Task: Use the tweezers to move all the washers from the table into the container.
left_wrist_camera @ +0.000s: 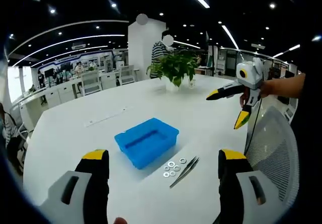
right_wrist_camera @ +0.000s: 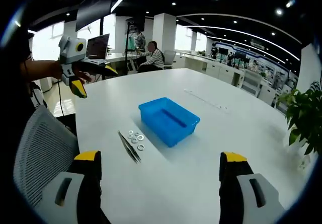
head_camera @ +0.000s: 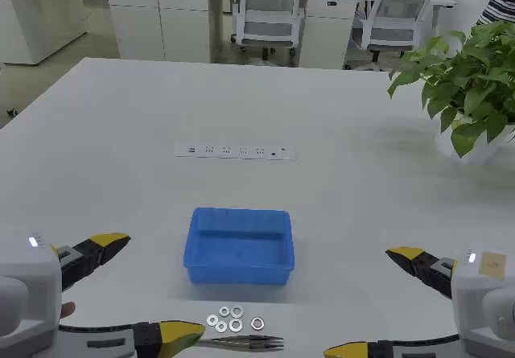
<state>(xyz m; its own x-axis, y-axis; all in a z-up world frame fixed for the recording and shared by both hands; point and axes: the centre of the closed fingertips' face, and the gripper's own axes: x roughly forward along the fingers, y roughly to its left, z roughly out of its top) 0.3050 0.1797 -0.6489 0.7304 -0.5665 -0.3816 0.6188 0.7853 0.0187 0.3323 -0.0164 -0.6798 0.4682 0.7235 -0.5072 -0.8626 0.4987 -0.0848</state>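
The left hand-held gripper (head_camera: pixel 158 287) hovers over the counter's (head_camera: pixel 322 117) near edge, jaws wide and empty. Just right of it lie the tweezers (head_camera: pixel 245 342), with the washers (head_camera: pixel 233 319) clustered between them and the blue container (head_camera: pixel 237 273). Further right, the right hand-held gripper (head_camera: pixel 364 302) gapes wide, empty.

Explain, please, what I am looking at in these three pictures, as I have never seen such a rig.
A person holds a tool in each hand: the left gripper and the right gripper, both open and holding nothing. The head view comes from a headset camera looking down at the white table. Each gripper view comes from a camera riding on that gripper, so its yellow-tipped jaws rise from the bottom. On the table lie a blue container, six washers in front of it, and tweezers nearer the person. A potted plant stands far right.
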